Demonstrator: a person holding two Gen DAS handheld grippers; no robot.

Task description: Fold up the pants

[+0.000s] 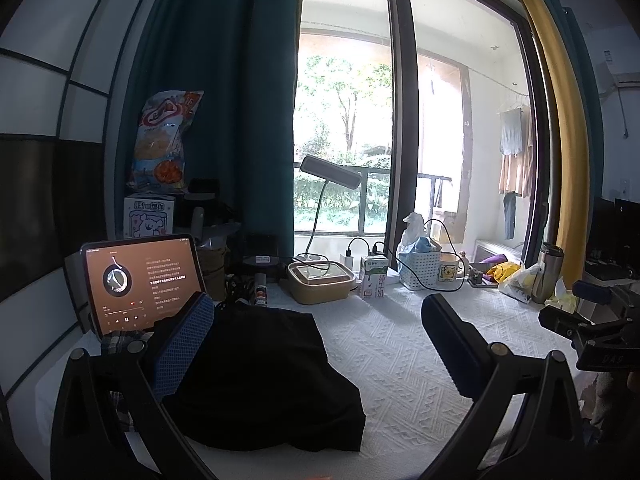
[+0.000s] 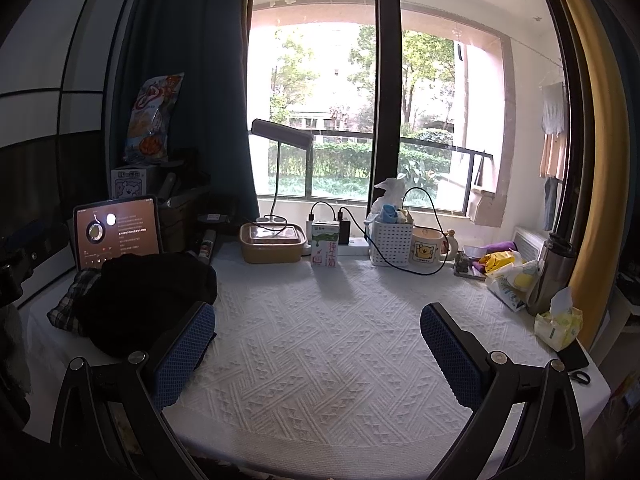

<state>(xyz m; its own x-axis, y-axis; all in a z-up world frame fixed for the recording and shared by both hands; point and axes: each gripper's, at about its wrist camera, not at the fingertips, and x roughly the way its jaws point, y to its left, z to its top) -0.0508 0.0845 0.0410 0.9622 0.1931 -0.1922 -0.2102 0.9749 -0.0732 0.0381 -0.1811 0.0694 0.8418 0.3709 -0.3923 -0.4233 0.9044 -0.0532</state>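
Left wrist view: the left gripper is held low over the white textured cloth-covered counter, its jaws spread wide with nothing between them. The black fabric pants are seen lying in a compact, seemingly folded mound at the near left, directly ahead of the jaws and partly behind the left blue-padded finger. A plaid checked cloth is tucked beneath them, and an upright tablet with an orange screen stands just behind. The right gripper is glimpsed at the right edge.

Right wrist view: the right gripper is held over bare cloth at the counter's middle, jaws likewise wide apart and empty. The pants are set at the far left, probably to keep the middle free as a working area. Whether contact is made by either gripper cannot be told; the fold is judged near complete.
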